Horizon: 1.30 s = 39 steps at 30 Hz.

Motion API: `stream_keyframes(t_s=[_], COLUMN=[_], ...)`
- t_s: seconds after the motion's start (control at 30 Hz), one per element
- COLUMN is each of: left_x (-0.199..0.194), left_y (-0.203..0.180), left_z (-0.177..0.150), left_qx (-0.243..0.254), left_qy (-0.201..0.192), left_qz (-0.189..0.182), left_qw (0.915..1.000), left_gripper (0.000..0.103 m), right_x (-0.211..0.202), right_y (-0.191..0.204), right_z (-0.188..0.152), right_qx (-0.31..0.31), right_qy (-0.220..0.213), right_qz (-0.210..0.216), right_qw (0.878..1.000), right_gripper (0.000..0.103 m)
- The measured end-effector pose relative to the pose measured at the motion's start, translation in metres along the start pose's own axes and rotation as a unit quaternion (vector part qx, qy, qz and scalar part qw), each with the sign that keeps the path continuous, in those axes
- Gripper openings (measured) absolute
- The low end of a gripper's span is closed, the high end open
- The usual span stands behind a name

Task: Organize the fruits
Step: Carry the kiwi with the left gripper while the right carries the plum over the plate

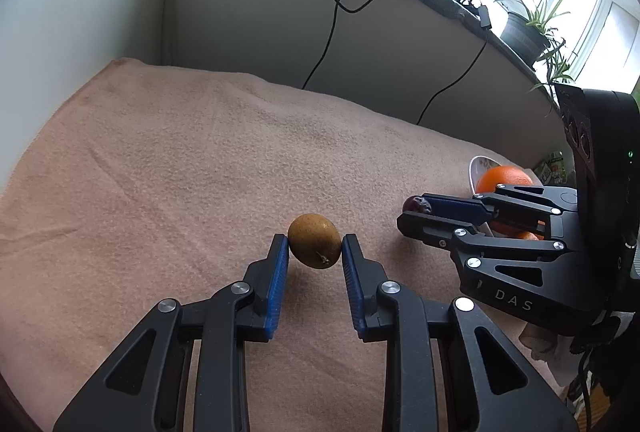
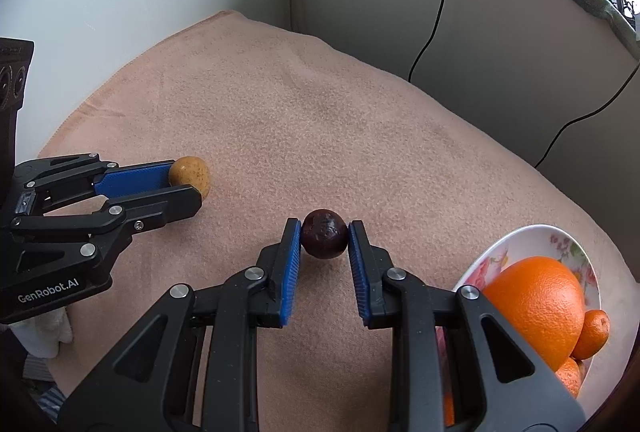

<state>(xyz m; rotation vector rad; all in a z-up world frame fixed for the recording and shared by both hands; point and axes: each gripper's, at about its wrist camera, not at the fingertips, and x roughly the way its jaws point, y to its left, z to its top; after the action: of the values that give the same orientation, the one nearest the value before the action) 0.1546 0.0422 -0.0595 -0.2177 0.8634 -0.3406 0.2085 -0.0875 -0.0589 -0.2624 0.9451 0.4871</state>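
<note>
The left gripper [image 1: 315, 246] squeezes a brown egg-shaped fruit [image 1: 315, 241] on the pink blanket [image 1: 180, 160]; its long way runs slanted, stem tip toward the camera. The right gripper [image 2: 324, 238] squeezes a round dark fruit [image 2: 324, 239] near the flowered bowl [image 2: 516, 238] of oranges [image 2: 536, 306].

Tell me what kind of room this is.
Probably a lived-in room at home, not a workshop: a pink blanket covers the work surface, potted plants stand on a cloth-covered window ledge, and a floral bowl holds oranges.
</note>
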Motion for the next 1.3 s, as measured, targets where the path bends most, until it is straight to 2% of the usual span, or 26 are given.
stream_keyframes(t_s=[0.53,1.3], left_x=[-0.031,-0.029], left_y=[-0.039,-0.121], left_z=[0.001,0.005], left_qx=[0.036,0.090], left_qy=[-0.033,-0.038], left_qz=[-0.005,-0.048], left_qw=[0.9988,0.9941], left_gripper=[0.026,0.026], right_x=[-0.069,-0.142], right_y=[-0.007,-0.076], right_z=[-0.021,-0.076], right_qx=[0.007,0.084], right_qy=[-0.052,-0.117], right_qz=[0.009,-0.004], right_qw=[0.999,0.989], right_gripper=[0.025,0.025])
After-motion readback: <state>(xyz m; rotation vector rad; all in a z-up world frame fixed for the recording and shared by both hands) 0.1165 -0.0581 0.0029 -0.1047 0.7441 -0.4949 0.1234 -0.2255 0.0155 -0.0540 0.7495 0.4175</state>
